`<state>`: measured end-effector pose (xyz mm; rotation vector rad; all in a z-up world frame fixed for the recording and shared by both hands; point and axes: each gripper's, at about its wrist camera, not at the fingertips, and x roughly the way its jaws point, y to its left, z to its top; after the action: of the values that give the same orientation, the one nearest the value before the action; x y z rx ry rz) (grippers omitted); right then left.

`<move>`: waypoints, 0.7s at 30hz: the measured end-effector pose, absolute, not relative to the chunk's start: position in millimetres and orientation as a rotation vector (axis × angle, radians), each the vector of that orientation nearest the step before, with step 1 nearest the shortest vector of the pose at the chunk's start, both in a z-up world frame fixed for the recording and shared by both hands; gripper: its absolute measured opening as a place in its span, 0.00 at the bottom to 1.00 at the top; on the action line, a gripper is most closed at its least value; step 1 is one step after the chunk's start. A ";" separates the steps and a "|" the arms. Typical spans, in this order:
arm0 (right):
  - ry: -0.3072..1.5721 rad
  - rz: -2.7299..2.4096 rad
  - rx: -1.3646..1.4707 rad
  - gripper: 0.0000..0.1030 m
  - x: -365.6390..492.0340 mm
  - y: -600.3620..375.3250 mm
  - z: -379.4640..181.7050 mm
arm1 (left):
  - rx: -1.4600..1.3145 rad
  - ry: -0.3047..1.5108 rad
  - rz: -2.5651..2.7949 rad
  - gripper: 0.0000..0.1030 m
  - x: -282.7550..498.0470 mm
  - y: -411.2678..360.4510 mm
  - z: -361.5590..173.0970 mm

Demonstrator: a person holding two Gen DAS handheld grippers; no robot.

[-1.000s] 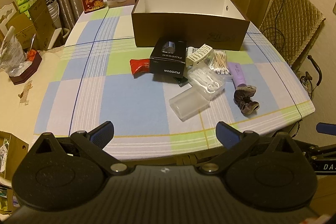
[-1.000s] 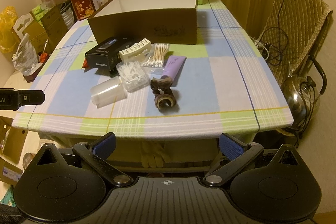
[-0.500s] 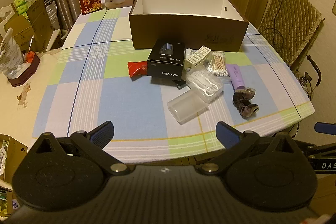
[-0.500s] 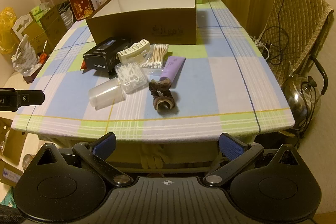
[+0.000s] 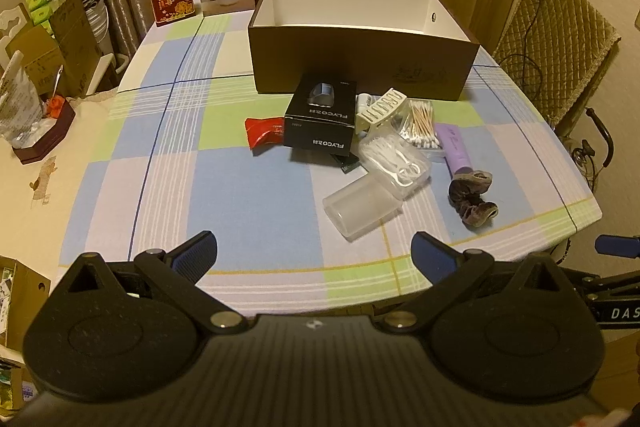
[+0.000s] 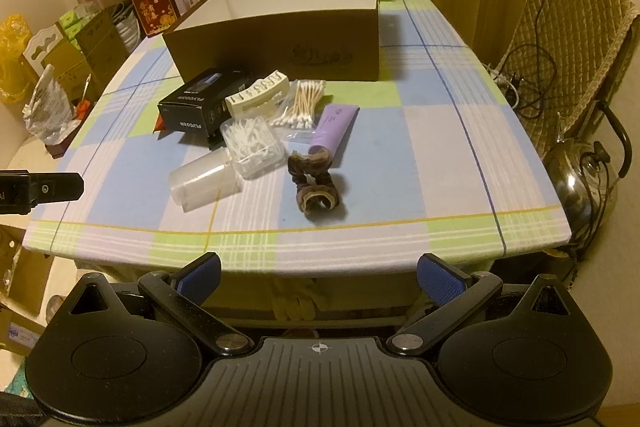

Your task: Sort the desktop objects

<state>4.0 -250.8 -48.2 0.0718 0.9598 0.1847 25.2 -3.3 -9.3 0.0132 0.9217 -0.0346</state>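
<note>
In front of the one open brown box (image 5: 362,67) I count one black FLYCO box (image 5: 320,119), one red packet (image 5: 264,131), one cream hair claw (image 5: 380,107), one purple tube (image 5: 454,151), one brown scrunchie (image 5: 472,199), two clear plastic cases (image 5: 360,207), and one bag of cotton swabs (image 5: 420,123).

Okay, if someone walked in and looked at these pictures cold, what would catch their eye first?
Probably the big open brown box at the far middle of the checked tablecloth, its white inside showing nothing. Right in front of it sits a tight clutter: a black Flyco box, a red packet to its left, cotton swabs and a purple tube. Both grippers, left and right, hang open at the near edge.
</note>
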 end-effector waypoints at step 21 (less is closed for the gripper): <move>0.877 0.232 0.104 0.98 36.1 -256.6 -62.3 | 0.152 0.837 -0.279 0.94 77.9 -25.8 -32.7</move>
<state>36.1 -256.6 -62.3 0.1041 0.8769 0.2321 77.9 -25.8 -32.7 0.1520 0.8373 -0.2786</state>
